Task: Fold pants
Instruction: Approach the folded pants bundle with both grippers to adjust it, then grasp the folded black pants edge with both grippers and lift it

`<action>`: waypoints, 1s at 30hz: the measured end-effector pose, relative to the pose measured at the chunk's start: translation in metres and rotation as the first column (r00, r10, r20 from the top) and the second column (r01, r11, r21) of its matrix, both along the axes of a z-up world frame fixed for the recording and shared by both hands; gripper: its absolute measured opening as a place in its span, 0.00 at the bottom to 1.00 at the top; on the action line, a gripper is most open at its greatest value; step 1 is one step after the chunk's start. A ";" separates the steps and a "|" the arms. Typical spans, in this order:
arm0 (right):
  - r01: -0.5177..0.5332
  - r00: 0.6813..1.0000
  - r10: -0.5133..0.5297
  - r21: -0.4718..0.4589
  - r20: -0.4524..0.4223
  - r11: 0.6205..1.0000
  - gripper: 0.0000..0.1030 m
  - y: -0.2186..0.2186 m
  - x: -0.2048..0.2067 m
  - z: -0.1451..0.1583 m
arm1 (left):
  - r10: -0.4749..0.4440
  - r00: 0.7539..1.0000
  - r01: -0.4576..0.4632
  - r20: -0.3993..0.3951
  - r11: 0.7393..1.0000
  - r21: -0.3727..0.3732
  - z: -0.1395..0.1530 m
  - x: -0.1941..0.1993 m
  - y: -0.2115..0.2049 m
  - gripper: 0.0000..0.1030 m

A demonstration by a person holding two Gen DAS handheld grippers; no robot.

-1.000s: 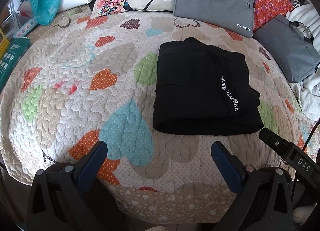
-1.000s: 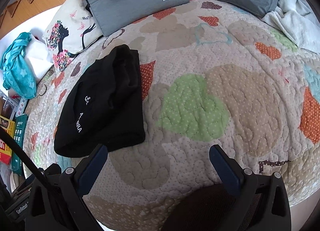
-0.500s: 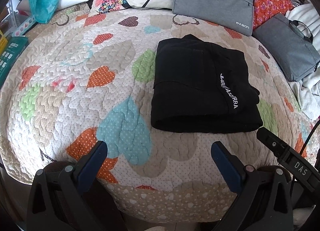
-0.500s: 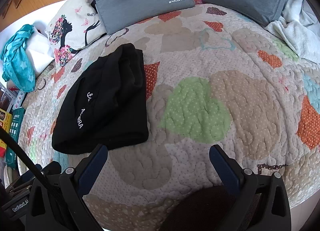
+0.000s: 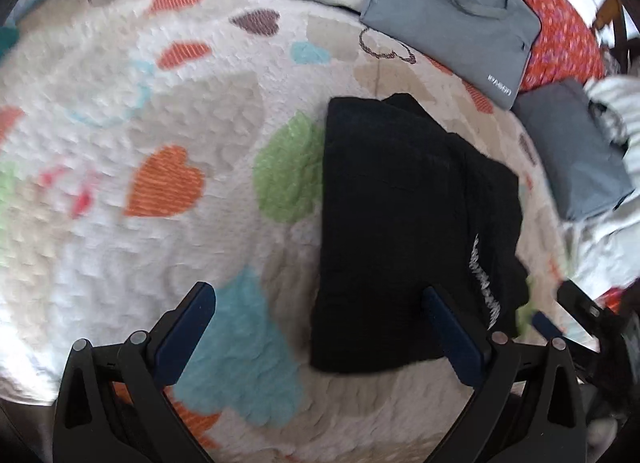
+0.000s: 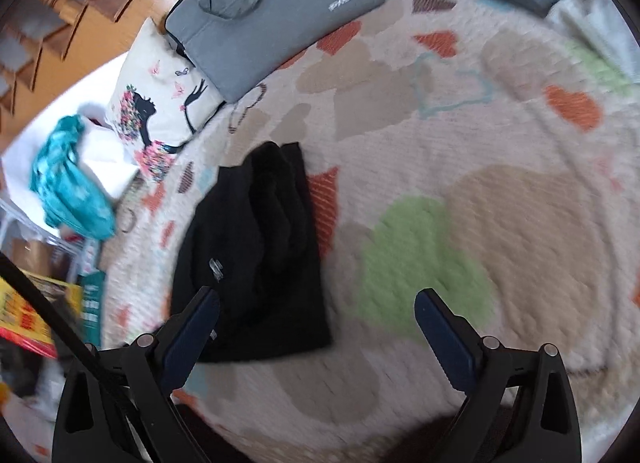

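Note:
The black pants (image 5: 404, 223) lie folded into a thick rectangle on the heart-patterned quilt (image 5: 132, 143), white lettering near their right edge. My left gripper (image 5: 320, 295) is open above the quilt, its right finger over the near end of the pants, nothing clamped. In the right wrist view the same folded pants (image 6: 256, 255) lie left of centre. My right gripper (image 6: 316, 299) has its jaws closing slightly but still wide, the near right corner of the pants lying between the fingers below them, no pad pressing on cloth. The right gripper's tip (image 5: 580, 307) shows at the left view's right edge.
Two grey laptop bags (image 5: 452, 11) (image 5: 576, 151) lie at the far side of the bed, beside a printed cushion (image 6: 160, 103). Teal cloth (image 6: 68, 183) and boxes (image 6: 28, 311) sit off the bed's left. White bedding (image 5: 612, 231) is bunched at the right.
Both grippers have swung in toward the pants and tilted lower. The pants now sit nearer each view's bottom, partly under the fingers. The pants themselves have not shifted.

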State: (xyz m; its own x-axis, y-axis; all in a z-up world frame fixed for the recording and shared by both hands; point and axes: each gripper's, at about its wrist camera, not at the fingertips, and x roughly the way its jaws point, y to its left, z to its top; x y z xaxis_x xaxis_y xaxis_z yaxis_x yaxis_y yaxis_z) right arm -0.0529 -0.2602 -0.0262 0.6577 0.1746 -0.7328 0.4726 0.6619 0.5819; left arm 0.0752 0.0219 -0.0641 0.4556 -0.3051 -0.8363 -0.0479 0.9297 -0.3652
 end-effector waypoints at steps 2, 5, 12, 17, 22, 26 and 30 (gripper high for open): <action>-0.020 1.000 0.020 0.014 -0.004 1.000 0.90 -0.004 0.017 -0.004 | 0.006 1.000 -0.006 -0.014 0.998 -0.062 -0.009 0.002 0.003 1.00; -0.043 0.999 0.043 0.062 0.003 0.997 0.87 -0.007 0.036 -0.011 | -0.006 1.000 0.007 0.014 0.998 -0.069 -0.012 -0.002 0.001 1.00; -0.083 0.997 0.081 0.161 0.021 0.984 0.84 -0.001 0.060 -0.028 | -0.061 0.998 0.059 -0.012 0.991 -0.120 -0.015 0.002 0.005 1.00; -0.086 0.996 0.082 0.174 0.032 0.981 0.84 0.000 0.066 -0.033 | -0.092 0.995 0.083 -0.026 0.967 -0.239 -0.007 0.013 0.018 0.78; -0.091 0.995 0.080 0.204 0.064 0.975 0.84 -0.003 0.075 -0.035 | -0.090 0.996 0.081 -0.022 0.957 -0.277 -0.005 0.040 0.017 0.77; -0.098 0.992 0.074 0.243 0.104 0.965 0.84 -0.006 0.089 -0.040 | -0.140 0.990 0.126 -0.021 0.942 -0.310 -0.013 0.071 0.000 0.77; -0.106 0.988 0.071 0.274 0.135 0.956 0.84 -0.008 0.100 -0.044 | -0.159 0.987 0.151 -0.007 0.953 -0.261 -0.014 0.087 -0.018 0.79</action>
